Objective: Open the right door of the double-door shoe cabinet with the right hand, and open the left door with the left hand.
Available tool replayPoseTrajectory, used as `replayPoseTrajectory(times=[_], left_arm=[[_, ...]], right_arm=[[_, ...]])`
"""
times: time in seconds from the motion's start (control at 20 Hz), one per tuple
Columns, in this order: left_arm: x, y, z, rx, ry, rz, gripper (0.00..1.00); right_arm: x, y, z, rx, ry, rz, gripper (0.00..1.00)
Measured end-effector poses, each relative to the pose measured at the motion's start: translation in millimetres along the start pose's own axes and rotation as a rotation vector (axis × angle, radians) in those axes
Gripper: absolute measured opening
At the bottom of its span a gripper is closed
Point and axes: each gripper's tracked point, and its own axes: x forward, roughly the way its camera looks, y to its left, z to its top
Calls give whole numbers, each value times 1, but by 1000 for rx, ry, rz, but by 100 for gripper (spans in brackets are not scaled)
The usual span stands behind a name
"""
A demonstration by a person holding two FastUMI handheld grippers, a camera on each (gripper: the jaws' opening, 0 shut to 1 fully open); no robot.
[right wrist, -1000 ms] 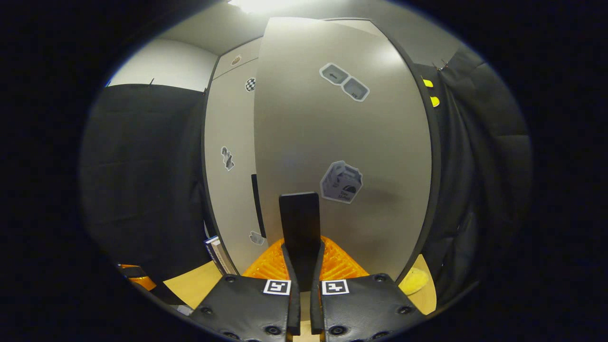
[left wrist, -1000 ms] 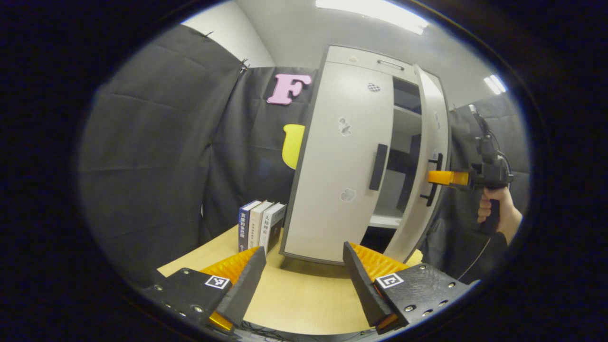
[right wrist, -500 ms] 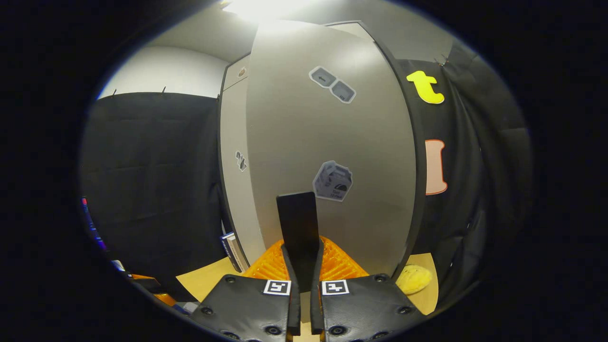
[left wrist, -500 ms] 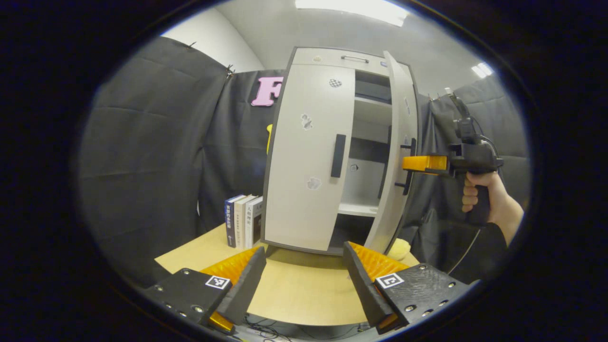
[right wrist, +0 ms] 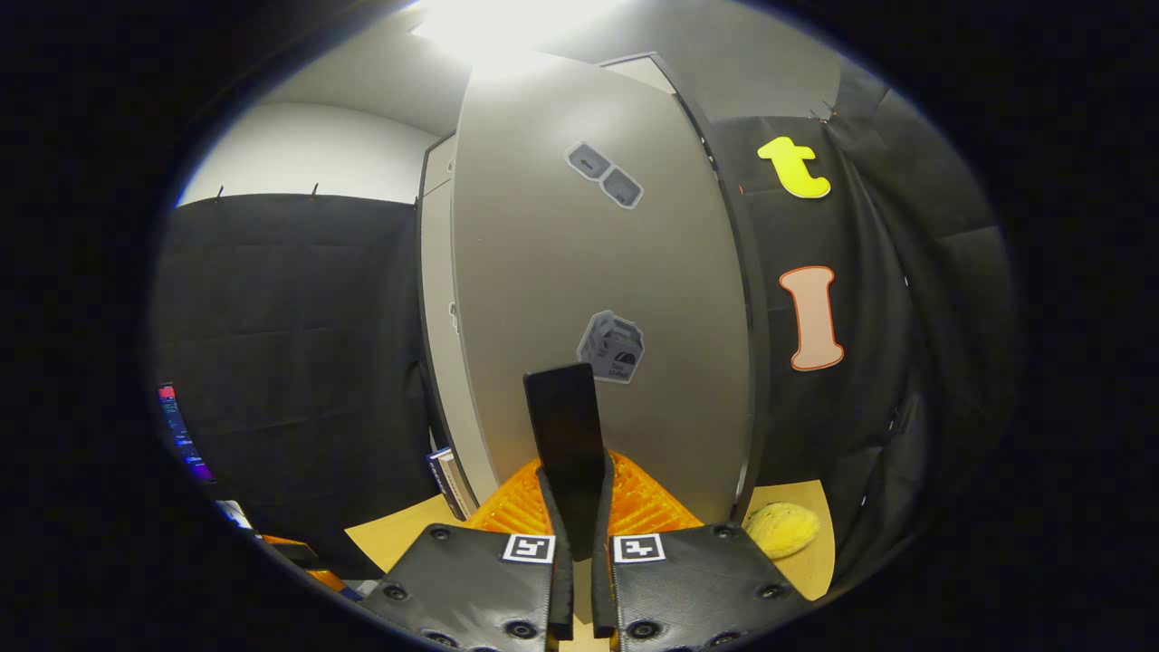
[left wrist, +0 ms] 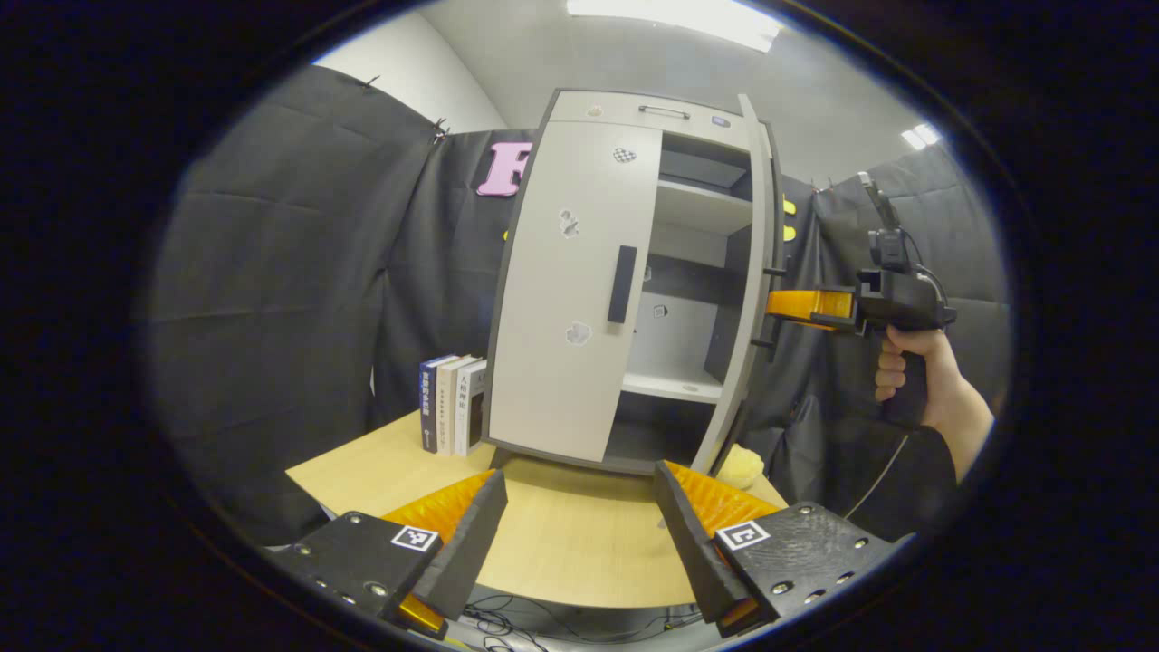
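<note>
1. While the right gripper (right wrist: 577, 507) is pinching the right door's black handle (right wrist: 566, 435) between both fingers, the right door (right wrist: 598, 272) is standing swung wide open, its outer face turned toward that gripper's camera.
2. Seen from the left gripper view, the shoe cabinet (left wrist: 625, 272) is sitting on the wooden table (left wrist: 561, 543), its shelves (left wrist: 675, 385) showing through the opened right side.
3. The left door (left wrist: 570, 290) is staying flush against the cabinet, its dark handle (left wrist: 621, 284) untouched.
4. The left gripper (left wrist: 579, 534) is hovering low over the table with its jaws spread wide, gripping nothing, well apart from the cabinet.
5. Three books (left wrist: 448, 417) are standing upright just beside the cabinet's left side.
6. A yellow soft object (right wrist: 783, 530) is lying on the table near the open door.
</note>
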Motion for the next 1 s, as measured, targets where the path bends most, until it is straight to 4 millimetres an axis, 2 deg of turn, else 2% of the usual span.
replayPoseTrajectory(times=[0.15,0.45,0.5,0.55,0.6,0.65,0.75,0.8,0.85,1.0], left_arm=[[2,7,-6,-21,11,4,94],[-5,30,-1,-52,-12,60,95],[-4,31,-1,-55,-16,63,94],[-4,32,0,-57,-19,66,95],[-5,32,-1,-57,-19,67,94],[-7,33,-3,-53,-16,67,94],[-2,26,-1,-42,-10,67,95],[-1,24,-1,-39,-8,65,96],[1,21,-1,-38,-7,60,96],[5,10,-2,-59,1,34,95]], right_arm=[[-2,1,0,-7,-1,4,9],[0,-3,2,-11,12,15,9],[-2,-4,2,-10,10,13,6],[-4,-6,2,-7,9,10,9],[-4,-7,2,-4,8,7,5],[-4,-8,2,-2,8,3,9],[-7,-11,2,1,7,-4,5],[-8,-13,2,4,6,-11,9],[-11,-16,2,3,5,-21,5],[-15,-26,3,4,12,-57,9]])
